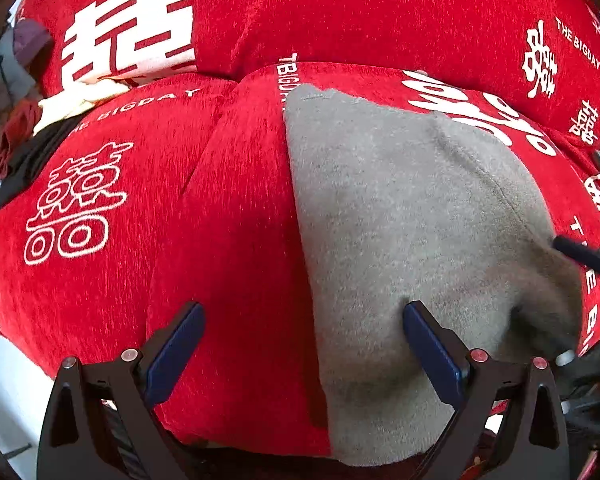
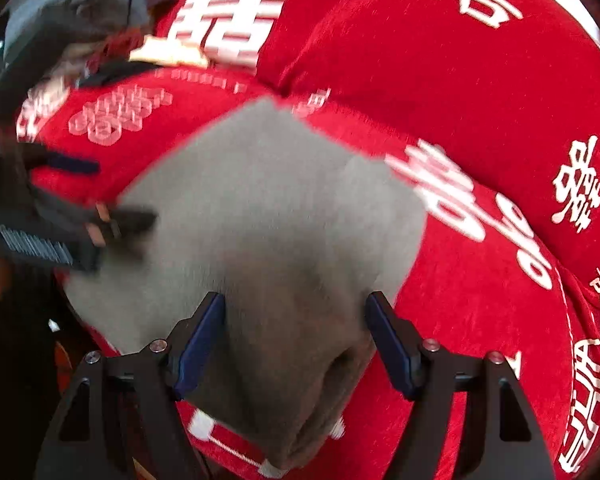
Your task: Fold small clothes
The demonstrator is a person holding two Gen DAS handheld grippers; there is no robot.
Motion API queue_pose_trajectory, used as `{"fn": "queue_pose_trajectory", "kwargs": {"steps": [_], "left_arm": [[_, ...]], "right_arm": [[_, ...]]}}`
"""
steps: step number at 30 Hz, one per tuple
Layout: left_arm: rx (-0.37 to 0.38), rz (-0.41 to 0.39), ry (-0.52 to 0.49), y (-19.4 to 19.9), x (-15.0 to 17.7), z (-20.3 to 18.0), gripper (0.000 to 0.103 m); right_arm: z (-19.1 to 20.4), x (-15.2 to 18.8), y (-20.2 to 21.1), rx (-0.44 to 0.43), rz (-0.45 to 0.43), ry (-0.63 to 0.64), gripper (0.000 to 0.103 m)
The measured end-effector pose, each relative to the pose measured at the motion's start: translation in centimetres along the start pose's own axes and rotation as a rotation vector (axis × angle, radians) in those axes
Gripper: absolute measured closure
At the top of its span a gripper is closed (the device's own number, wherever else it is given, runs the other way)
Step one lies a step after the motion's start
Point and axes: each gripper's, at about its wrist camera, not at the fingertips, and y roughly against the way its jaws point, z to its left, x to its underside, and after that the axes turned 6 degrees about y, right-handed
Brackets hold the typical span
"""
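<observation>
- The small grey fleecy garment point(image 1: 400, 240) lies spread on a red plush sofa cover printed with white characters point(image 1: 228, 220) — flat enough to be folded where it is, its far edge running up toward the back cushion.
- Its near end hangs over the front edge of the seat, and in the right wrist view that end looks bunched and rounded rather than smooth, which I judge is the part to be dealt with next.
- The left tongs point(image 1: 304, 354) stand spread wide, pinching nothing; one dark-blue pad sits over bare red cover, the other over the garment's left part, so they straddle its left edge.
- The right tongs point(image 2: 296, 340) are also apart and empty, their pads on either side of the bunched near end without pressing it.
- Both tools point steeply down at the seat from the front, side by side; the left one shows as a blurred dark shape at the left of the right wrist view.
- A heap of other clothes point(image 1: 28, 128) waits at the far left of the sofa — well apart from the work.
</observation>
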Motion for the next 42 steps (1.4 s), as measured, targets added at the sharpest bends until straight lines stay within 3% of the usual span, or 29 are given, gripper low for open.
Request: {"fn": "queue_pose_trajectory", "kwargs": {"steps": [3,8,10,14,18,20,23,27,30,33,37,42], "left_arm": [[-0.002,-0.004,0.004,0.0,0.5,0.0,0.002],[-0.010,-0.017,0.003,0.4,1.3,0.0,0.002],[-0.004,-0.012,0.000,1.0,1.4,0.1,0.002],[0.008,-0.051,-0.026,3.2,1.7,-0.3,0.003],[-0.064,-0.051,-0.037,2.9,1.5,-0.1,0.003],[-0.057,-0.030,-0.030,2.4,1.7,0.0,0.003],[-0.062,-0.024,-0.042,2.1,2.2,-0.1,0.003],[-0.069,0.016,-0.065,0.9,2.9,-0.4,0.002],[-0.059,0.020,-0.058,0.7,3.1,-0.5,0.003],[-0.045,0.006,-0.052,1.6,2.6,-0.6,0.003],[-0.001,-0.048,-0.011,3.0,1.0,0.1,0.003],[-0.077,-0.011,0.052,0.8,-0.8,0.4,0.003]], "right_arm": [[-0.1,1.8,-0.5,-0.004,0.009,-0.018,0.022],[-2.1,4.7,-0.5,-0.099,0.053,-0.148,0.022],[-2.5,4.8,0.5,-0.070,0.068,-0.148,0.022],[-3.1,2.8,3.7,-0.035,-0.018,-0.129,0.022],[-2.6,-0.8,4.7,-0.083,-0.111,-0.071,0.022],[-2.5,-2.4,3.1,-0.094,-0.100,-0.042,0.022],[-3.7,-4.1,-1.3,-0.150,-0.001,-0.077,0.022],[-4.8,-4.8,-4.3,-0.107,0.017,-0.066,0.020],[-7.0,-5.5,-5.5,-0.134,0.046,-0.165,0.020],[-7.3,-5.6,-4.6,-0.094,0.056,-0.185,0.020],[-5.9,-4.9,-1.3,-0.081,-0.006,-0.155,0.020],[-3.7,-3.4,-0.3,-0.092,0.006,-0.117,0.020]]}}
